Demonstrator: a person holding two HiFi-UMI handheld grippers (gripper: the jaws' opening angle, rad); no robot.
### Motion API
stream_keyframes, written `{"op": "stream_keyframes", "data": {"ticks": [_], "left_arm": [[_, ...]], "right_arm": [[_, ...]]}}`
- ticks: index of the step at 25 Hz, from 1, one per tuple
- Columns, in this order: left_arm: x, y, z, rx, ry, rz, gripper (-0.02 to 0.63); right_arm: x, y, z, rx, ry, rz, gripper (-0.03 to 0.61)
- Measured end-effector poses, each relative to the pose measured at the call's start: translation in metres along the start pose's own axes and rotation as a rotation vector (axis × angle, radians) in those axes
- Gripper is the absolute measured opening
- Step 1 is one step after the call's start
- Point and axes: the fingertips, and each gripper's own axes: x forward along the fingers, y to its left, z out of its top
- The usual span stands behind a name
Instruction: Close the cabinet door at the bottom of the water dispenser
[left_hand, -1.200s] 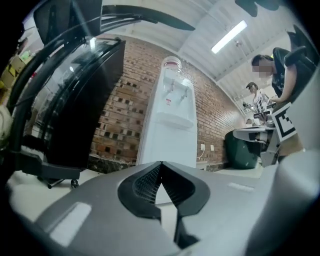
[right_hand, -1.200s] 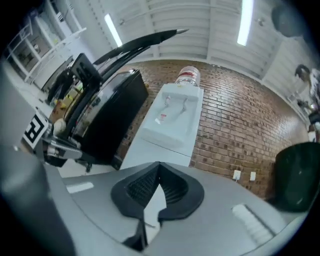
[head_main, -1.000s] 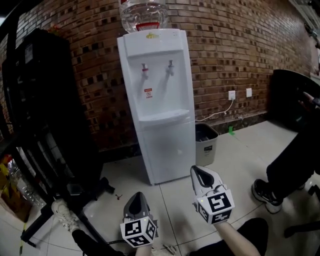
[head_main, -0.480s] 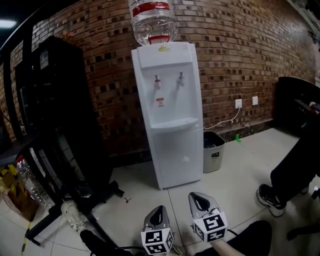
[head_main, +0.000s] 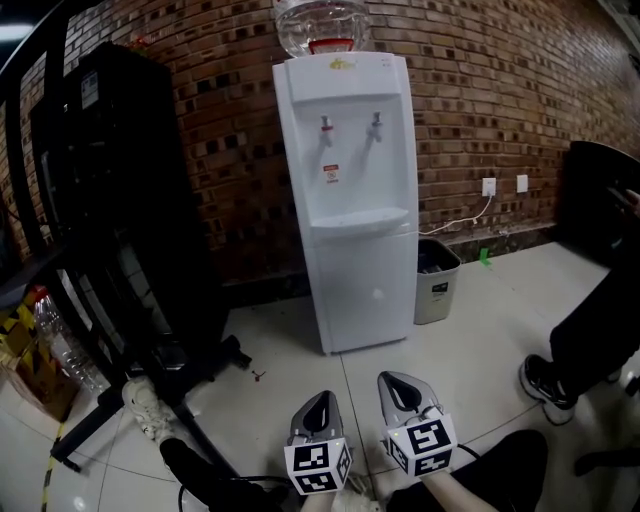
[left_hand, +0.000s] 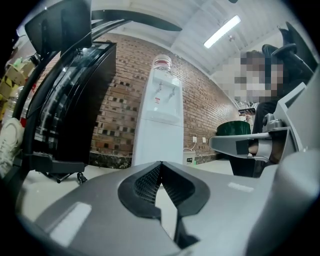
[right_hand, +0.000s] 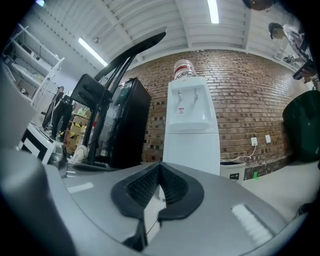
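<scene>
A white water dispenser (head_main: 349, 150) stands against the brick wall, a bottle on top. Its bottom cabinet door (head_main: 368, 290) lies flush with the body, shut. The dispenser (left_hand: 159, 125) also shows in the left gripper view and, as the dispenser (right_hand: 192, 130), in the right gripper view. My left gripper (head_main: 320, 405) and right gripper (head_main: 400, 385) hang low at the bottom of the head view, side by side, well short of the dispenser and pointing at it. Both have their jaws together with nothing between them.
A grey waste bin (head_main: 436, 280) sits right of the dispenser, below a wall socket (head_main: 488, 187) with a cord. A black cabinet and stand (head_main: 120, 230) fill the left. A seated person's leg and shoe (head_main: 560, 370) are at the right. Tiled floor lies between.
Both grippers have sunk lower in the head view and drawn closer together. The head camera shifted, so the dispenser sits further right in frame.
</scene>
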Motion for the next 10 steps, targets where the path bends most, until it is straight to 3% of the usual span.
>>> {"op": "stream_keyframes", "data": {"ticks": [10], "left_arm": [[0.003,0.004,-0.004,0.001,0.008,0.014,0.008]], "right_arm": [[0.002,0.006,0.008,-0.007,-0.027,0.021,-0.002]]}}
